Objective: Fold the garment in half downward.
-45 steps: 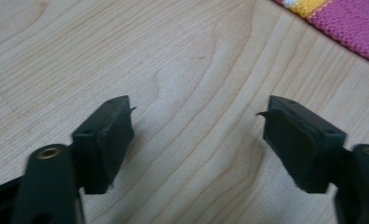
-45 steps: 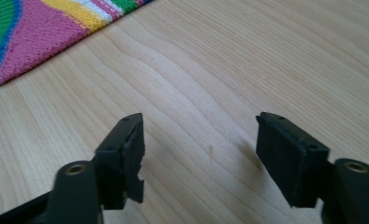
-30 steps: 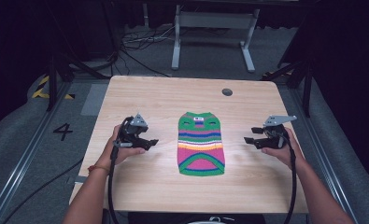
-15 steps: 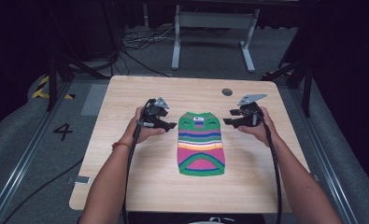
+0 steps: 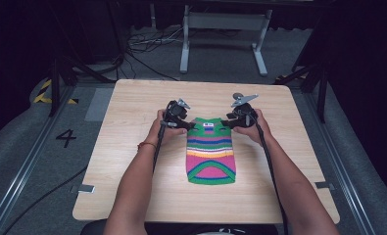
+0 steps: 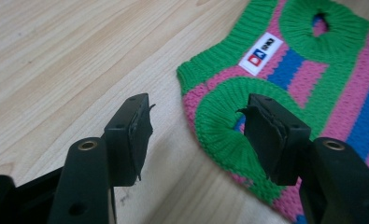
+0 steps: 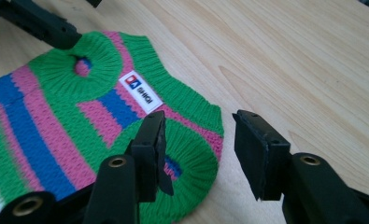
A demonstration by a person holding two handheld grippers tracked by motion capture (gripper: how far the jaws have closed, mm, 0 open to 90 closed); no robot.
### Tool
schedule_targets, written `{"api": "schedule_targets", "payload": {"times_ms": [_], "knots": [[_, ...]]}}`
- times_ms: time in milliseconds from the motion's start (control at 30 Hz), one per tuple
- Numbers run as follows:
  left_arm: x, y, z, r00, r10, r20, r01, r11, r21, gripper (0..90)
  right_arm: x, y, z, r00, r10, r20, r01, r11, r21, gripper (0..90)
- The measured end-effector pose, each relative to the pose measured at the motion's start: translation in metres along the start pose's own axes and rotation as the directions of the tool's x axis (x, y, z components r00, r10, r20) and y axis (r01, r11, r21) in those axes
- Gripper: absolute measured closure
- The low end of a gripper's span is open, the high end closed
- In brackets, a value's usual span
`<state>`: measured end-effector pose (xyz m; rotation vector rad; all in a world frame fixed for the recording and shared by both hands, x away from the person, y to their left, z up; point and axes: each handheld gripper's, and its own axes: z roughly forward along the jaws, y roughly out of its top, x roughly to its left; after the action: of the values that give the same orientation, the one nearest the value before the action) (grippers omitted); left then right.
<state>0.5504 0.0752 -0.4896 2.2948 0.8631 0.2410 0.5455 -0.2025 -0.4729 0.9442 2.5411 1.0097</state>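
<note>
A small striped knitted sweater lies flat near the middle of the wooden table, its green neck end pointing away from the person and its green hem toward them. Everything else sits in relation to that sweater.

At the sweater's far left corner, the left gripper is held low in the person's left hand, its tips pointing inward at the shoulder. In the left gripper view, the left gripper has its jaws partly apart and they have just been closing. One jaw hovers over bare wood just beside the sweater's edge, the other over the green ribbed armhole. The corner of the knit lies between them, but the pads do not press on it.

The white label sits just below the neck band, between the two armholes.

At the sweater's far right corner, the right gripper is held in the right hand, mirrored toward the other shoulder. In the right gripper view, the right gripper also has half-parted jaws that have just been closing. One jaw stands over the green armhole, the other over bare wood just off the sweater's edge, with nothing pinched.

A cable trails along each forearm back toward the person.
</note>
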Motion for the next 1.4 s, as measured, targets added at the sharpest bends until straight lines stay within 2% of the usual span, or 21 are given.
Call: {"api": "schedule_targets", "payload": {"times_ms": [67,133,233,300,367,533,567,667,700,767,833,900,1067,1100,1167,1400], "knots": [[0.002,0.000,0.004,0.9996,-0.019,-0.021,0.019,0.9998,-0.008,40.7,-0.001,0.000,0.005,1.0000,0.001,0.004,-0.001,1.0000,0.008,55.5],[0.005,0.001,0.007,0.9991,-0.036,-0.022,0.036,0.9993,-0.011,39.1,-0.003,0.000,0.010,0.9999,0.013,0.010,-0.013,0.9999,0.010,56.0],[0.005,0.004,0.013,0.9976,-0.049,-0.050,0.048,0.9987,-0.018,35.1,-0.006,-0.002,0.016,0.9995,0.022,0.024,-0.023,0.9995,0.022,57.3],[0.004,0.007,0.017,0.9973,-0.059,-0.044,0.058,0.9981,-0.022,35.3,-0.007,-0.004,0.022,0.9991,0.022,0.037,-0.024,0.9983,0.053,57.2],[0.002,0.008,0.021,0.9980,-0.039,-0.049,0.039,0.9991,-0.017,35.3,-0.009,-0.007,0.025,0.9985,0.049,0.027,-0.050,0.9979,0.041,57.5],[0.006,0.007,0.023,0.9987,-0.050,-0.008,0.050,0.9985,-0.021,40.0,-0.013,-0.009,0.026,0.9972,0.075,-0.009,-0.074,0.9967,0.033,64.7],[0.006,0.007,0.022,0.9986,-0.053,0.000,0.053,0.9983,-0.023,42.0,-0.013,-0.010,0.026,0.9966,0.081,-0.019,-0.080,0.9962,0.033,67.1],[0.004,0.008,0.022,0.9986,-0.042,0.033,0.043,0.9988,-0.023,56.8,-0.014,-0.011,0.026,0.9942,0.098,-0.044,-0.097,0.9950,0.025,73.6],[0.003,0.009,0.021,0.9982,-0.035,0.050,0.036,0.9992,-0.016,62.1,-0.013,-0.011,0.026,0.9934,0.104,-0.047,-0.103,0.9943,0.026,75.9],[0.001,0.010,0.021,0.9983,-0.013,0.056,0.013,0.9998,-0.014,71.3,-0.011,-0.009,0.025,0.9942,0.098,-0.044,-0.097,0.9947,0.035,81.2],[-0.002,0.012,0.021,0.9993,0.004,0.036,-0.003,1.0000,-0.008,76.6,-0.010,-0.008,0.024,0.9948,0.098,-0.028,-0.097,0.9948,0.032,84.6],[-0.004,0.015,0.020,0.9999,0.013,0.011,-0.013,0.9997,-0.022,81.6,-0.010,-0.007,0.021,0.9959,0.089,-0.018,-0.088,0.9960,0.015,85.3],[-0.008,0.024,0.015,0.9994,0.025,-0.025,-0.027,0.9985,-0.048,82.7,-0.011,-0.001,0.007,0.9973,0.073,-0.005,-0.073,0.9963,-0.044,85.4],[-0.009,0.027,0.013,0.9988,0.038,-0.032,-0.039,0.9982,-0.046,82.7,-0.011,0.001,0.004,0.9982,0.060,0.000,-0.060,0.9969,-0.050,85.4],[-0.012,0.032,0.009,0.9982,0.043,-0.043,-0.045,0.9964,-0.071,82.8,-0.011,0.003,-0.002,0.9989,0.046,0.007,-0.046,0.9976,-0.051,85.4],[-0.022,0.044,-0.014,0.9944,0.101,-0.033,-0.104,0.9882,-0.113,82.8,-0.012,0.010,-0.029,0.9998,0.018,0.000,-0.018,0.9915,-0.129,85.4]]}}
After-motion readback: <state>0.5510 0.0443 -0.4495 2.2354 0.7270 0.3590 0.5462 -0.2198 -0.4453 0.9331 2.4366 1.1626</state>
